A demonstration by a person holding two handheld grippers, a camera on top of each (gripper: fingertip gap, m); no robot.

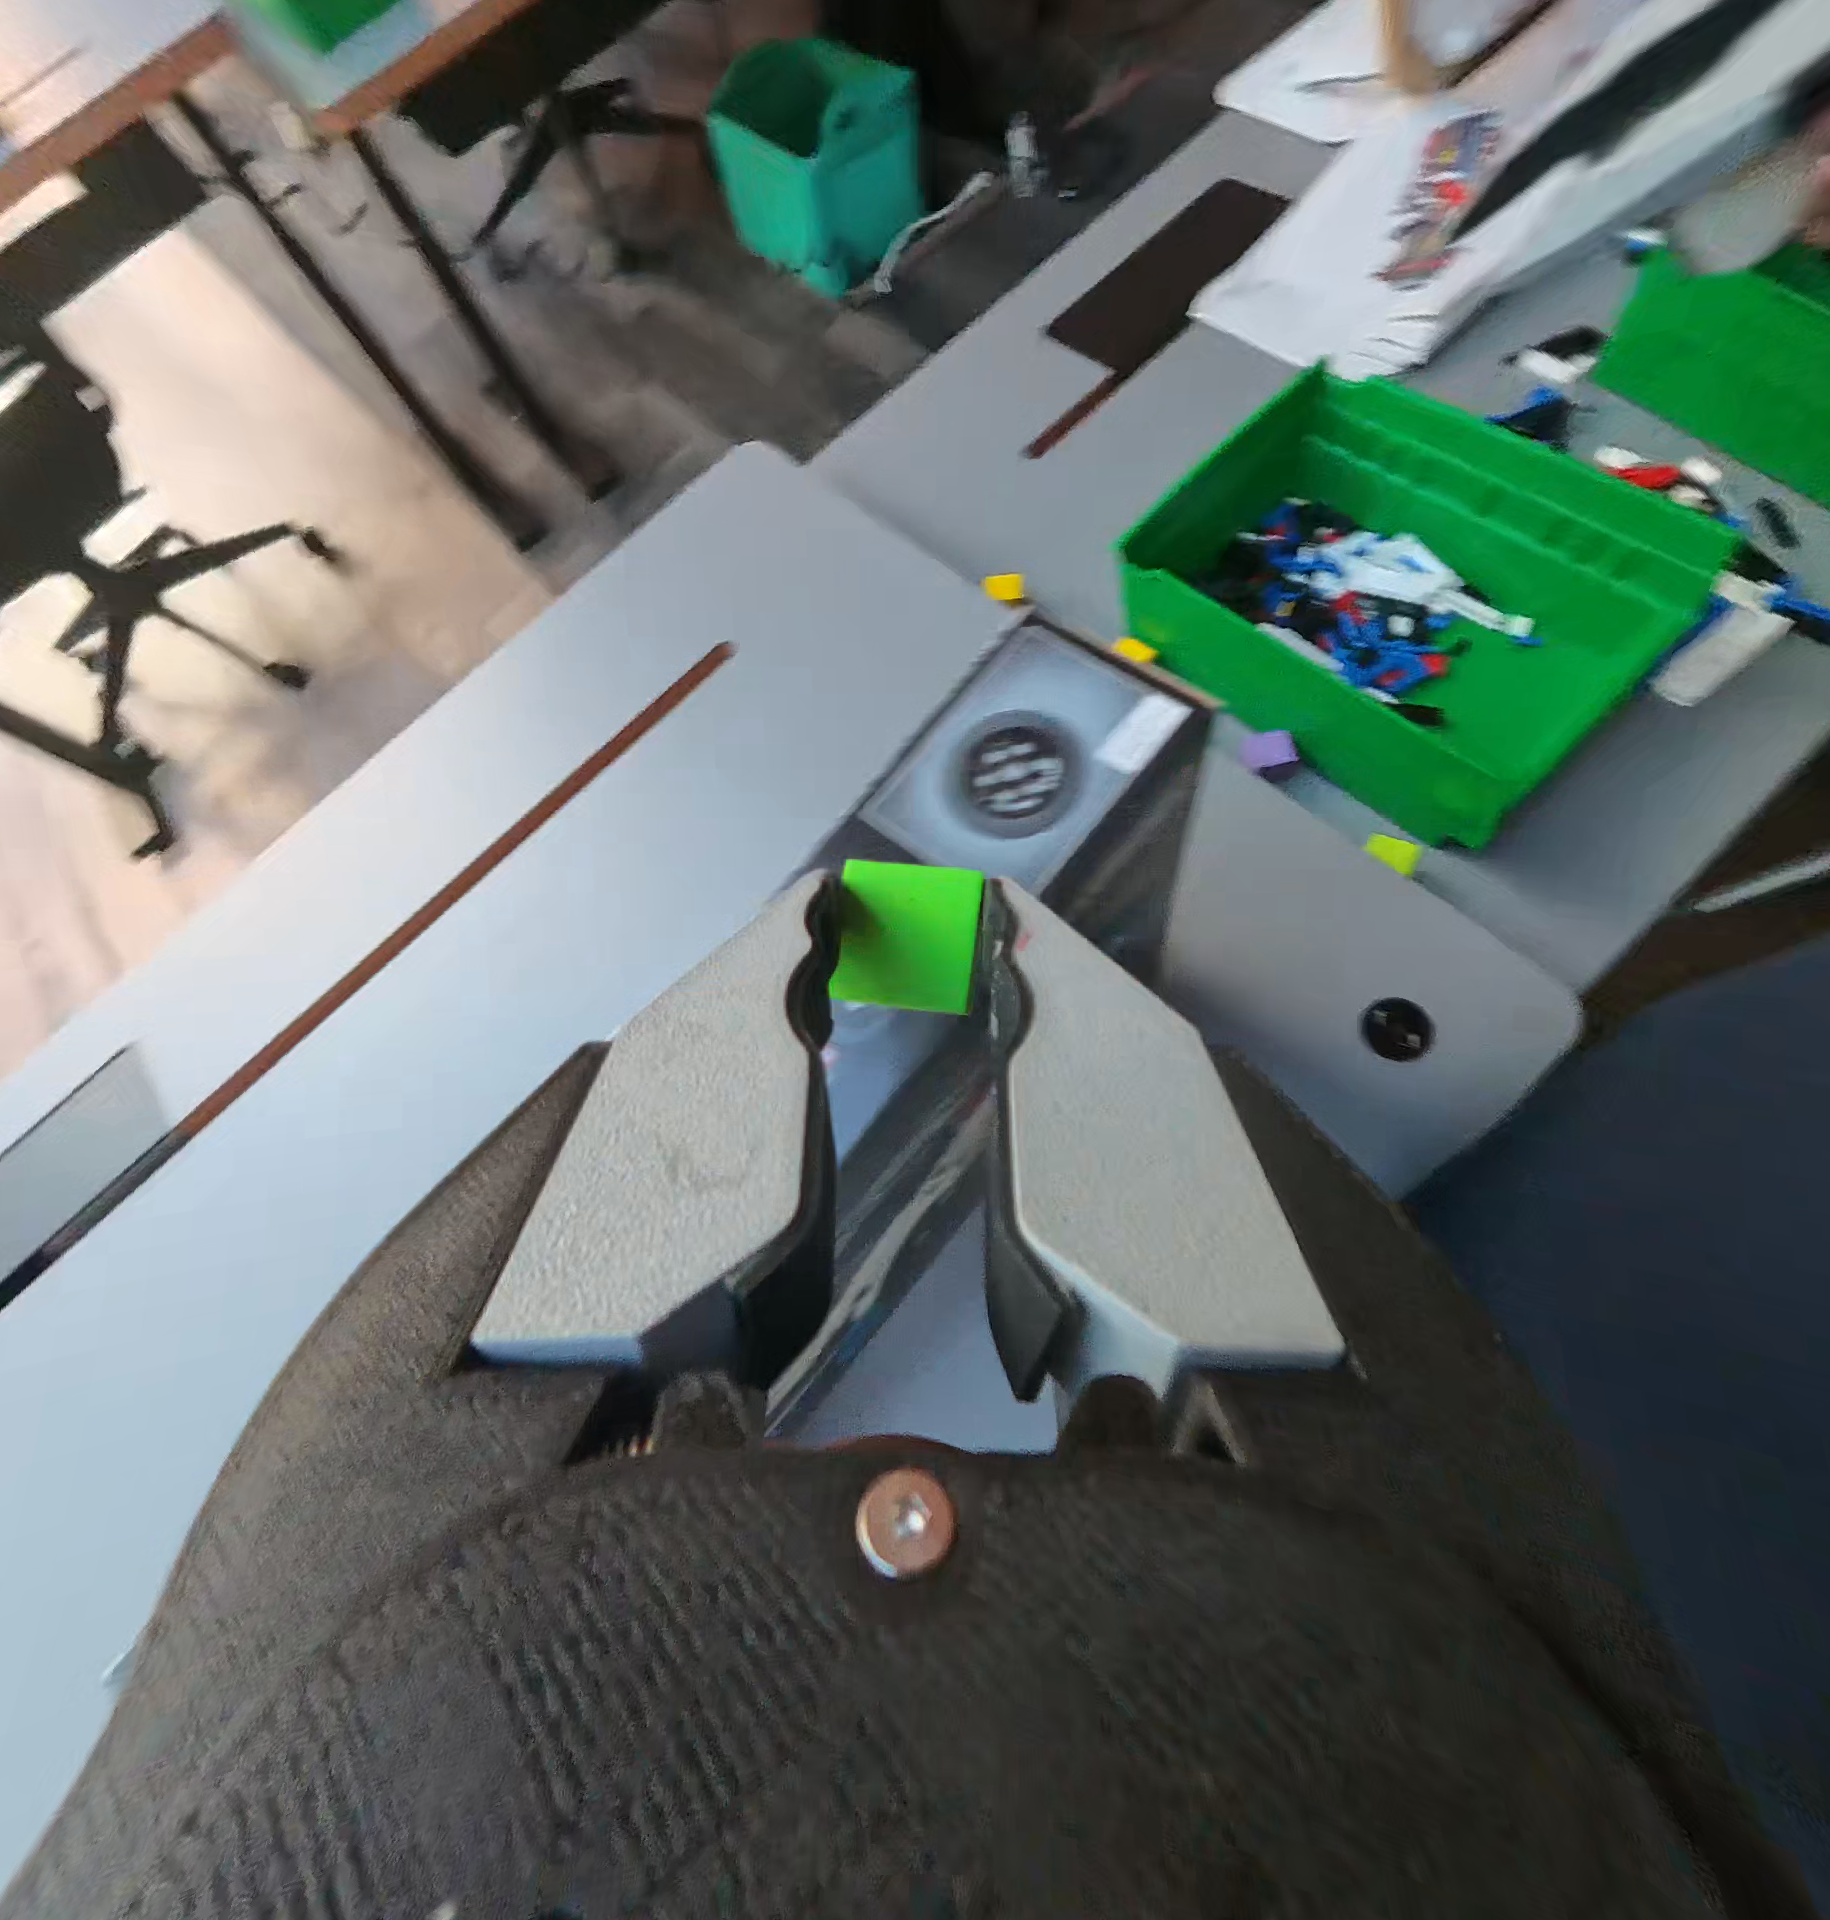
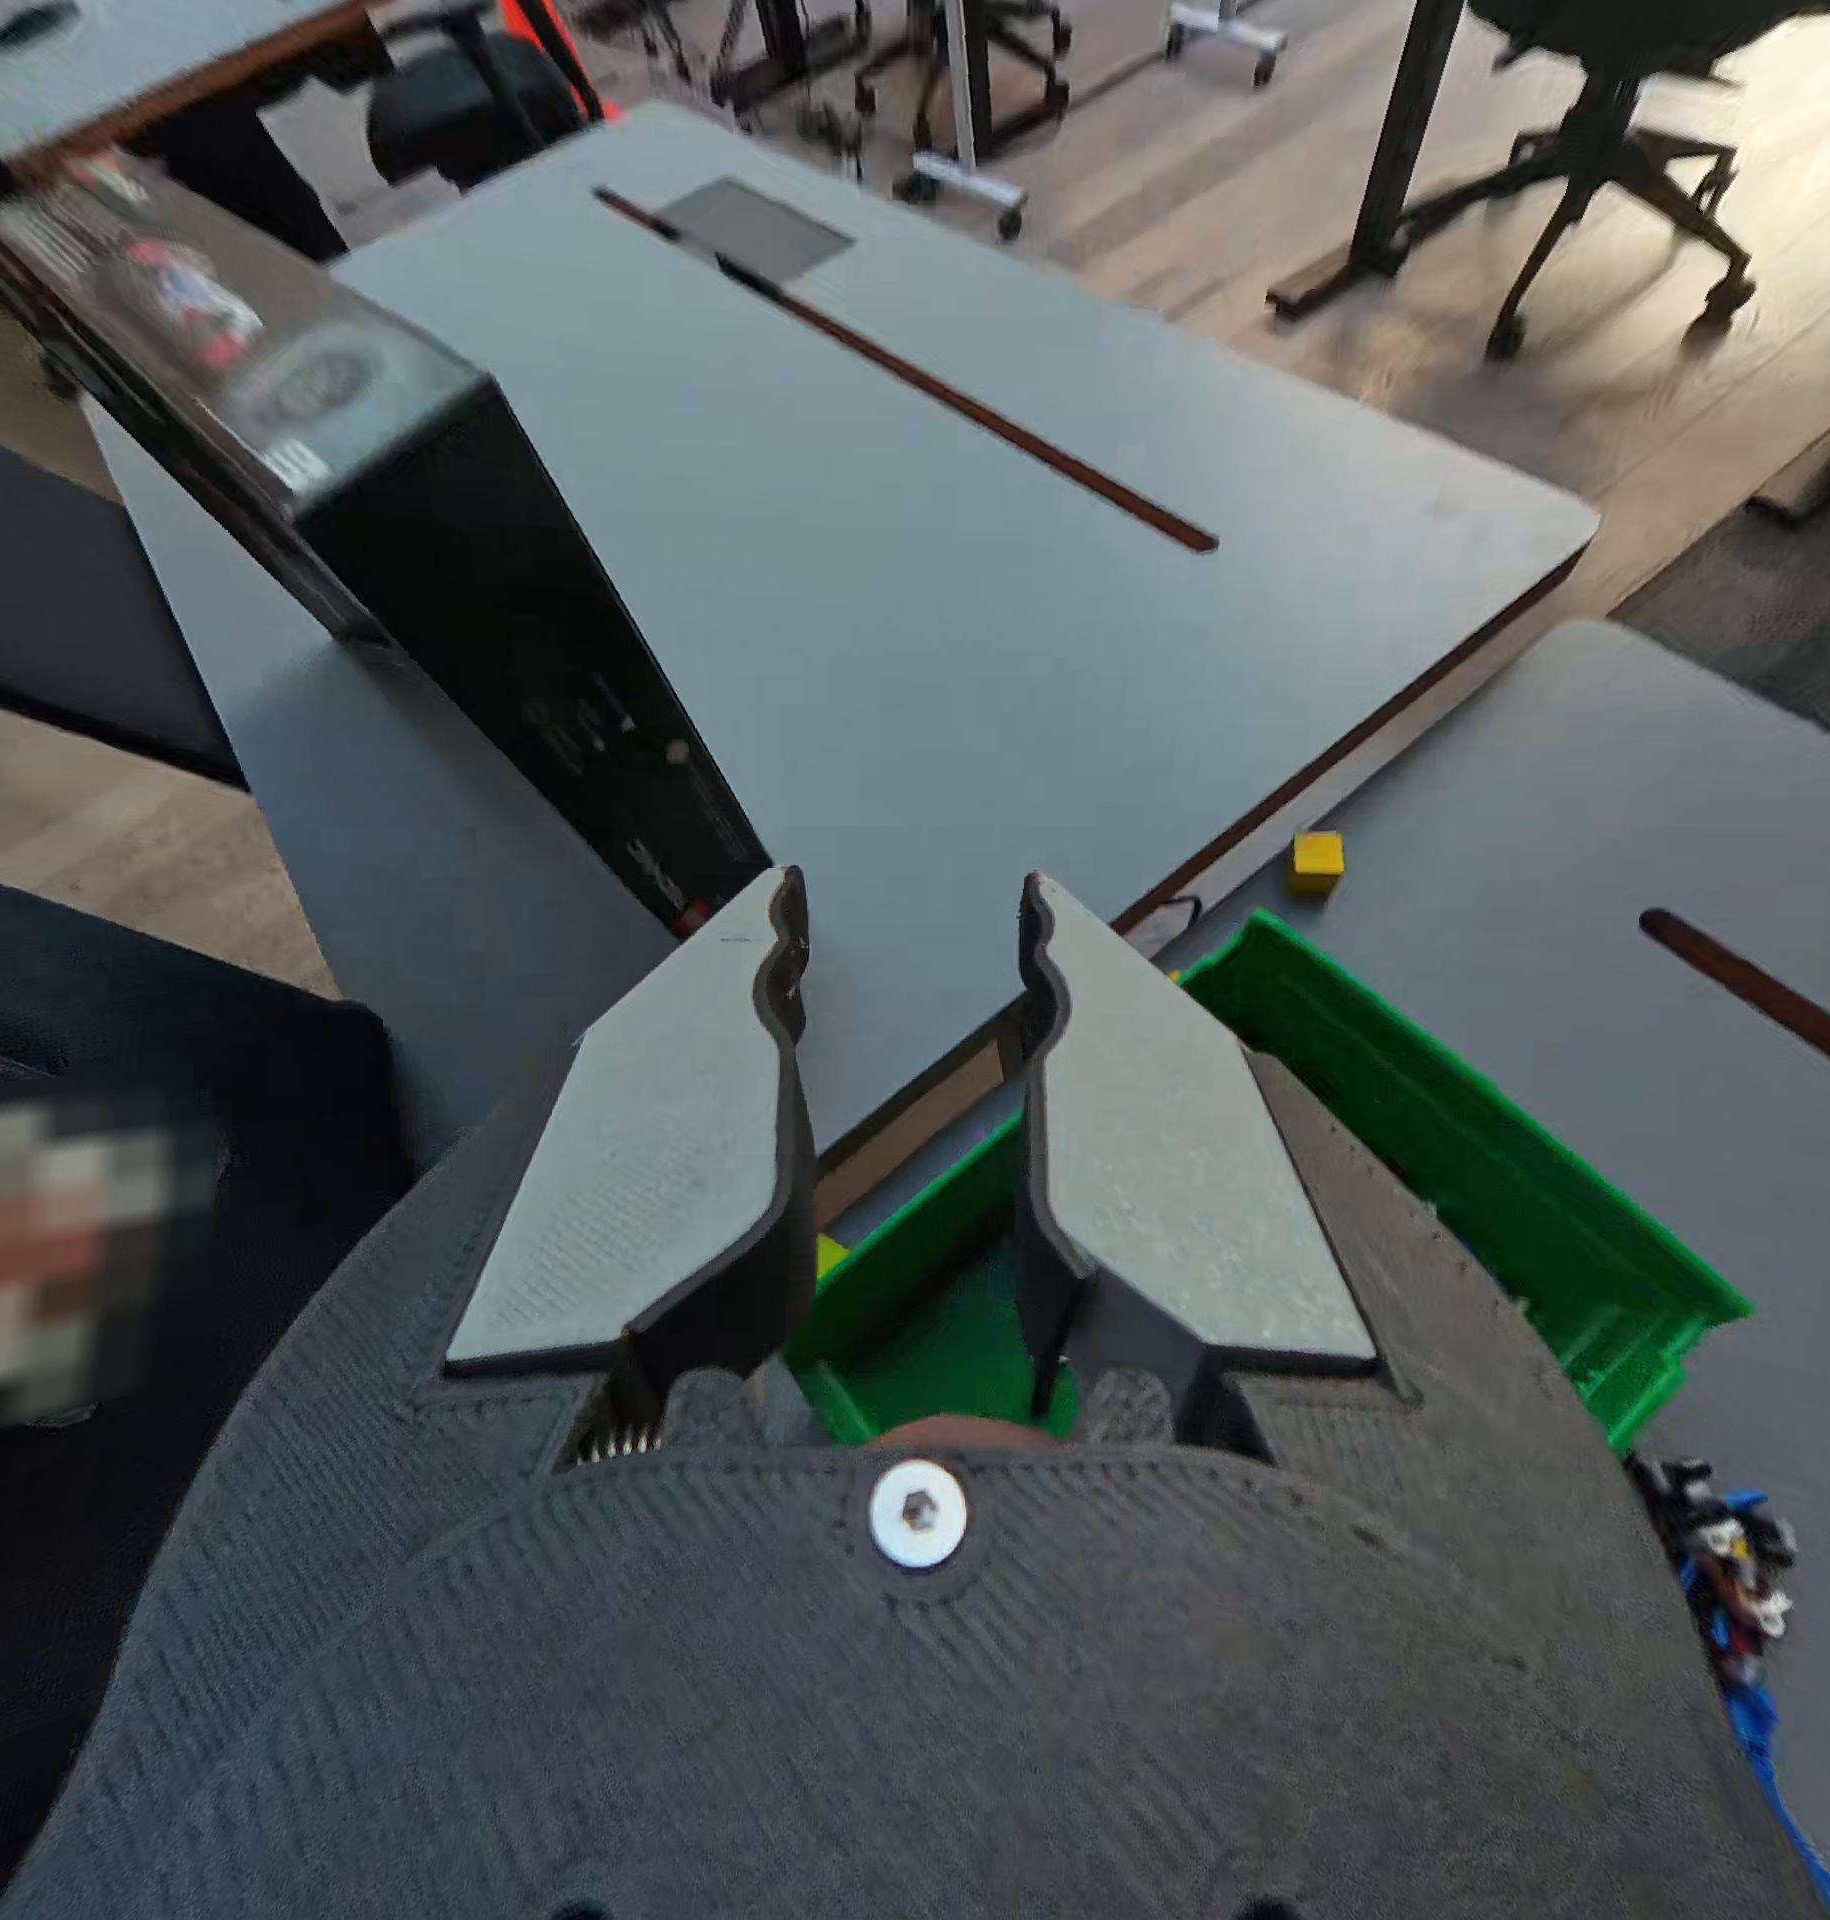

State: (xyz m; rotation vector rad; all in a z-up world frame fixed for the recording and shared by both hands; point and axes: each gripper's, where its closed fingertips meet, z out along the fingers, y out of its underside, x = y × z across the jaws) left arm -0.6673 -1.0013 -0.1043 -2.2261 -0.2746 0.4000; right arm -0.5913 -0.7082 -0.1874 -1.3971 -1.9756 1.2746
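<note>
1. The left gripper is pinching a bright green cube between both fingertips, holding it above a long black box on the grey table.
2. The right gripper is standing partly open with nothing between its fingers, hovering over the green bin beside a yellow cube.

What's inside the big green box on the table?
The green bin holds a jumbled pile of small building pieces, blue, white, black and a little red, heaped toward one end. Whatever lies under that pile is covered.
</note>
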